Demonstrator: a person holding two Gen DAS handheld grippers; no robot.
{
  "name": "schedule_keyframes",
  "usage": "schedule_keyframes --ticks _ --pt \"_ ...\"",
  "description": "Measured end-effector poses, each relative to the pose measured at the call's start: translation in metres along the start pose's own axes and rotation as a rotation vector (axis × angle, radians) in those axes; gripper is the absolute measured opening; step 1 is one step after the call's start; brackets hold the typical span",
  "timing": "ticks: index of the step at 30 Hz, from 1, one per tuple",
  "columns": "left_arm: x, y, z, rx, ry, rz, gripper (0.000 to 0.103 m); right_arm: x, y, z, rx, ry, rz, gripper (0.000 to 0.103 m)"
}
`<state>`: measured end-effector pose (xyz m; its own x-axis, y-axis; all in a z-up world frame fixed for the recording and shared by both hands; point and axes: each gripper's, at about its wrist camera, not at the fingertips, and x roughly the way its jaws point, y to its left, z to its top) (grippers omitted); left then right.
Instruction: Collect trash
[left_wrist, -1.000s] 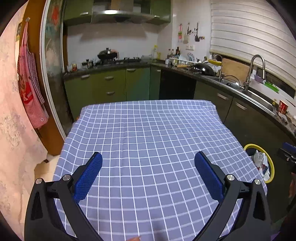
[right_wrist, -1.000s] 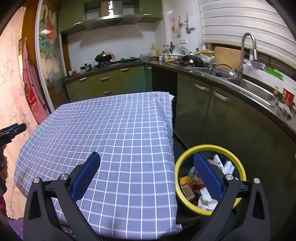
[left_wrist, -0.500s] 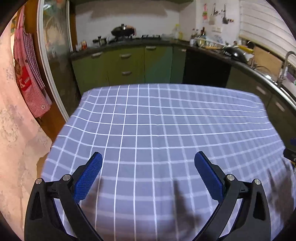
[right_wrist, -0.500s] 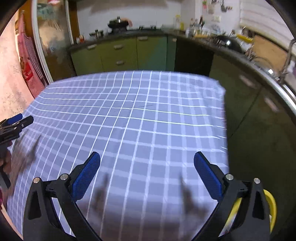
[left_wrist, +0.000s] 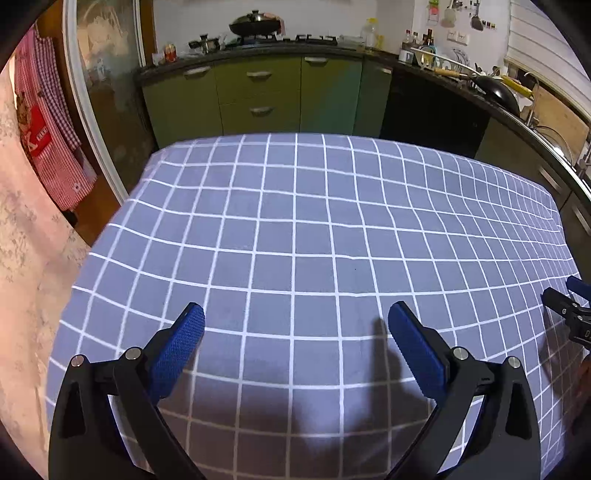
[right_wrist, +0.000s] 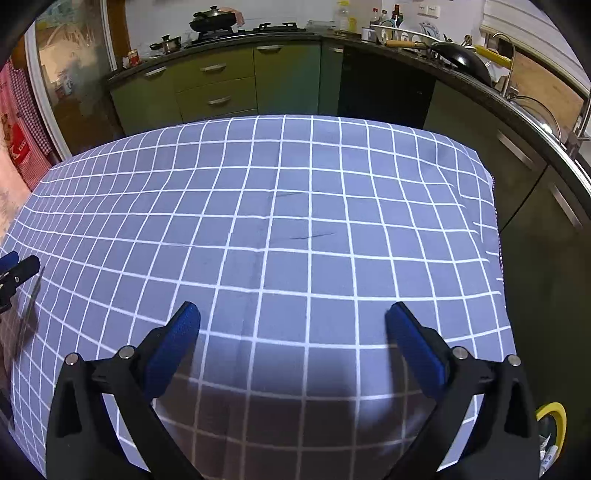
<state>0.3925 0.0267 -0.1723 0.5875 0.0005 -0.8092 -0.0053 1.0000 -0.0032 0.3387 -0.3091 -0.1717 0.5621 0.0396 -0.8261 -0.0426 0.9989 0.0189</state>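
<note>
Both cameras had tilted down toward the tabletop (left_wrist: 295, 229) since a second earlier, so that the yellow-rimmed trash bin (right_wrist: 552, 415), then in full view beside the table, was reduced to a sliver at the lower right edge of the right wrist view. Only a short arc of its rim and a few pale scraps inside it showed; what those scraps were could not be made out. The bin did not appear in the left wrist view.

Left claw (left_wrist: 295, 326): jaws spread wide, nothing between them, held above the near part of the cloth. Right claw (right_wrist: 291, 325): jaws likewise spread wide and empty. Each claw had black rigid arms with round metal fasteners and blue pads of a fine woven texture (left_wrist: 177, 354). In each view the other claw appeared only as a dark tip at the frame edge, cut off and partly blurred.

A tablecloth (right_wrist: 295, 221) of grey-blue fabric with a white grid covered the tabletop and draped over its edges; faint creases and two short dark marks sat near its centre. Claw shadows darkened its near edge. No loose trash could be seen on the cloth.

Beyond it stood green cabinets (left_wrist: 258, 92) with metal handles under a dark counter carrying a lidded wok (left_wrist: 255, 24). A red checked apron (left_wrist: 51, 140) hung at left, partly cut off.
</note>
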Motion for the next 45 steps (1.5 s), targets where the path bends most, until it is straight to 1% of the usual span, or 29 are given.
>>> schedule_keyframes --ticks 2,7,18,45 --pt "0.005 -0.002 0.001 0.005 0.019 -0.002 0.098 0.001 -0.001 0.0 0.006 0.001 0.002 0.098" --pt "0.009 -0.008 0.002 0.031 0.027 0.014 0.098 0.001 -0.001 0.0 0.007 0.001 0.003 0.098" --pt "0.013 -0.013 0.013 0.029 0.03 0.024 0.1 0.001 -0.001 0.0 0.007 0.001 0.003 0.098" --pt "0.013 -0.013 0.013 0.03 0.03 0.025 0.1 0.001 -0.001 0.0 0.007 0.001 0.003 0.098"
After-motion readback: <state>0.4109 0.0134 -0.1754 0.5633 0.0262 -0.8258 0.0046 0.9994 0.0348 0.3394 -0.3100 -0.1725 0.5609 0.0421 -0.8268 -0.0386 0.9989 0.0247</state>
